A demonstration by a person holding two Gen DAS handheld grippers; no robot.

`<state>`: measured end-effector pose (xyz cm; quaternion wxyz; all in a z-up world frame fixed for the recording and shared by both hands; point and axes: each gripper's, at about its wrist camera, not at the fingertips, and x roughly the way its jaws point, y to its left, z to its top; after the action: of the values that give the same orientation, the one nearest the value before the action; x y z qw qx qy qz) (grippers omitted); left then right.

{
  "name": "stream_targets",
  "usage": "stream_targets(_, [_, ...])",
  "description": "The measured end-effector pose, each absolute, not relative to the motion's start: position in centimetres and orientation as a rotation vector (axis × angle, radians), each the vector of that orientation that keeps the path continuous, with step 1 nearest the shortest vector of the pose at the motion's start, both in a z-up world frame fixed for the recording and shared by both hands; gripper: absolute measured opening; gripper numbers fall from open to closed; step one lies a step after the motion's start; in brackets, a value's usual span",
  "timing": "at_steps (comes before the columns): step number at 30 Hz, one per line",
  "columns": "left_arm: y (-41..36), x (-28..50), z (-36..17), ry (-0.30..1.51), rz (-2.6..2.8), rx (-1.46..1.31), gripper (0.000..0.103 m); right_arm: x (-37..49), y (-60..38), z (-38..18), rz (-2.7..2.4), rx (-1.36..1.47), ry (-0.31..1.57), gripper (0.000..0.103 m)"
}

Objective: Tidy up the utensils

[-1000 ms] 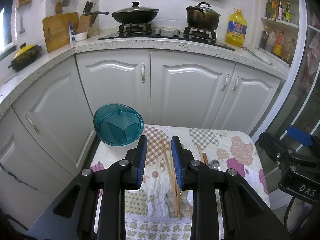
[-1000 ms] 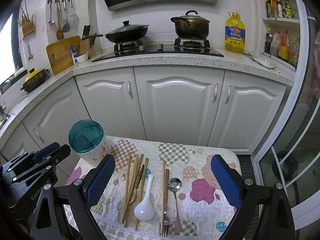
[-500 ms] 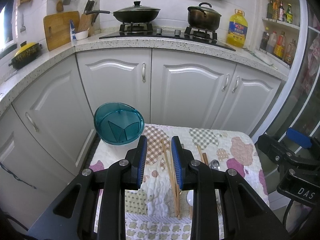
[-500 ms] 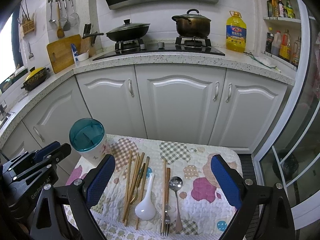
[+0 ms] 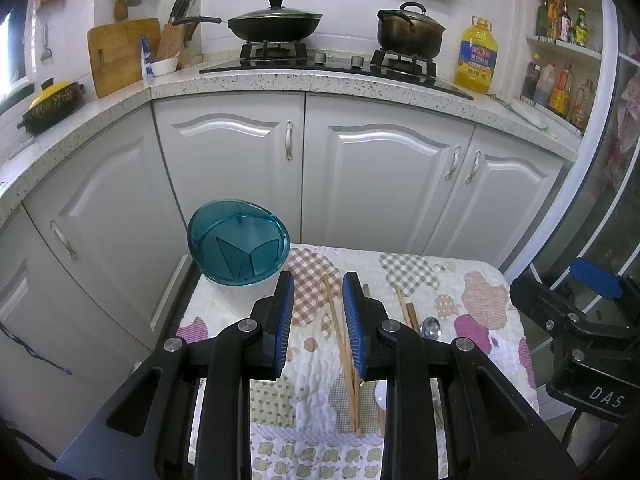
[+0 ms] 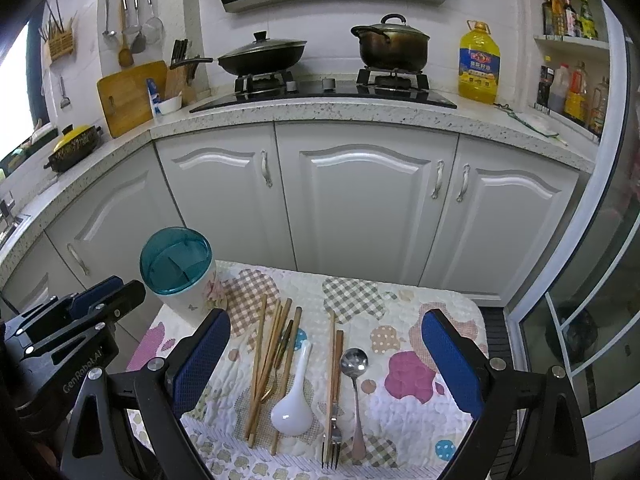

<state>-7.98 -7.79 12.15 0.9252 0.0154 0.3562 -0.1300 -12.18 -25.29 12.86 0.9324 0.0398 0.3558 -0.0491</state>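
Only the right wrist view shows the fork (image 6: 331, 438); both grippers gape empty.

– What's under your jaws?

– A quilted cloth (image 6: 404, 400) covers your desk: soft, matt, puckered by stitching. The chopsticks (image 6: 262, 364) look like plain unvarnished wood. The soup spoon (image 6: 294, 408) is glossy white, probably ceramic, though it could be plastic from here.

– And the metal?

– The long spoon (image 6: 354, 364) and fork (image 6: 331, 440) are polished steel. The holder (image 6: 176, 268) has a translucent teal plastic top, shiny, over a smooth white body. Your pads (image 6: 450, 360) are ribbed blue rubber.
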Motion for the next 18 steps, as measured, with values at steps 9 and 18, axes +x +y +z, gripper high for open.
stream_targets(9, [-7.86,-7.93,11.89,0.737,-0.267,0.029,0.024,-12.17,-25.36,12.85,-0.099,0.085,0.730,0.096])
stream_targets(18, [-7.75,-7.71,11.81,0.740,-0.269,0.030,0.024,-12.01,-25.47,12.84,-0.098,0.081,0.736,0.096])
